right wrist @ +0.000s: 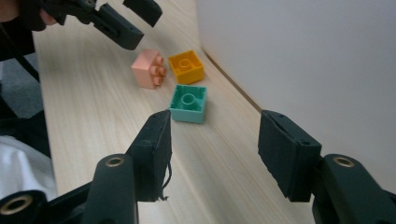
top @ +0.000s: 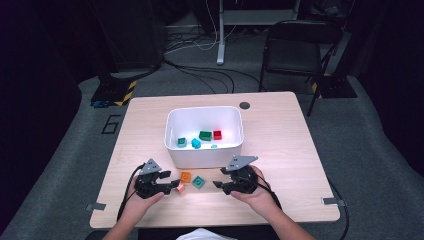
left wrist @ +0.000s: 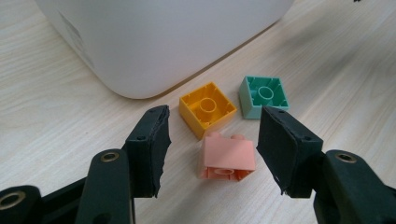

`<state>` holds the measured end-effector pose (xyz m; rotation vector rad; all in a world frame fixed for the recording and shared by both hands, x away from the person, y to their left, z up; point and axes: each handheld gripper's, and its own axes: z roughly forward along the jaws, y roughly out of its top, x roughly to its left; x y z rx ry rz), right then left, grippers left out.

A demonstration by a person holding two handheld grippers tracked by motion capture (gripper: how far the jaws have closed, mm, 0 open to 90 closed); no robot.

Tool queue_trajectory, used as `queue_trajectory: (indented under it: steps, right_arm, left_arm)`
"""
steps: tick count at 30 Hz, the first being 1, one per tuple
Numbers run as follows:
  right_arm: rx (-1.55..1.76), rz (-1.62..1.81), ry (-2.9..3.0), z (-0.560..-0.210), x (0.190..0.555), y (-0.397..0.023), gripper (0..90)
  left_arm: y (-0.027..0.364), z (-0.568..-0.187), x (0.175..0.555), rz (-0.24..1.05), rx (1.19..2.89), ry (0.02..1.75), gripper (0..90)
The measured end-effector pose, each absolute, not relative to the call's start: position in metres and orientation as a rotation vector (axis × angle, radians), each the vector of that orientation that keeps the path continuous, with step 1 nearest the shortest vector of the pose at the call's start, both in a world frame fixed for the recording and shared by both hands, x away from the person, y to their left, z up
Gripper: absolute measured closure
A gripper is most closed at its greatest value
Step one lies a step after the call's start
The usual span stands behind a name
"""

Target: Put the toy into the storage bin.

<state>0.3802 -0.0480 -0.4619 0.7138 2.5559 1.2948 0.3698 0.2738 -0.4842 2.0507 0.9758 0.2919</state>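
Three small blocks lie on the wooden table in front of a white bin (top: 205, 156): an orange-yellow one (top: 185, 176), a teal one (top: 198, 182) and a pink one (top: 180, 188). My left gripper (top: 172, 181) is low over the table with its jaws apart on either side of the pink block (left wrist: 227, 156), which lies on its side; the pads do not touch it. The orange-yellow block (left wrist: 207, 108) and teal block (left wrist: 263, 95) sit just beyond. My right gripper (right wrist: 215, 135) stands open next to the bin wall, and the teal block (right wrist: 188, 103) lies just ahead of its jaws.
The bin (left wrist: 163, 42) holds several blocks: green, red, teal and light blue. A round grommet (top: 244, 105) sits in the table behind it. A black chair (top: 295, 50) and floor cables stand beyond the table. Bare tabletop lies to the left and right of the bin.
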Motion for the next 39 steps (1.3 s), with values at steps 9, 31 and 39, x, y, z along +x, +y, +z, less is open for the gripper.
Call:
queue_trajectory:
  steps: [9,31,39]
  right_arm:
    - [0.745,1.283,2.557,-0.471,0.382,-0.053,43.9]
    - [0.755,1.259,2.544,-0.477,0.38,-0.058,43.9]
    - [0.759,1.26,2.54,-0.477,0.38,-0.058,43.9]
  left_arm:
    - [0.269,-0.49,0.371,0.271,2.08,0.956,43.0]
    - [0.258,-0.499,0.372,0.278,2.168,0.927,58.4]
    - [0.263,-0.487,0.375,0.279,2.163,0.914,58.5]
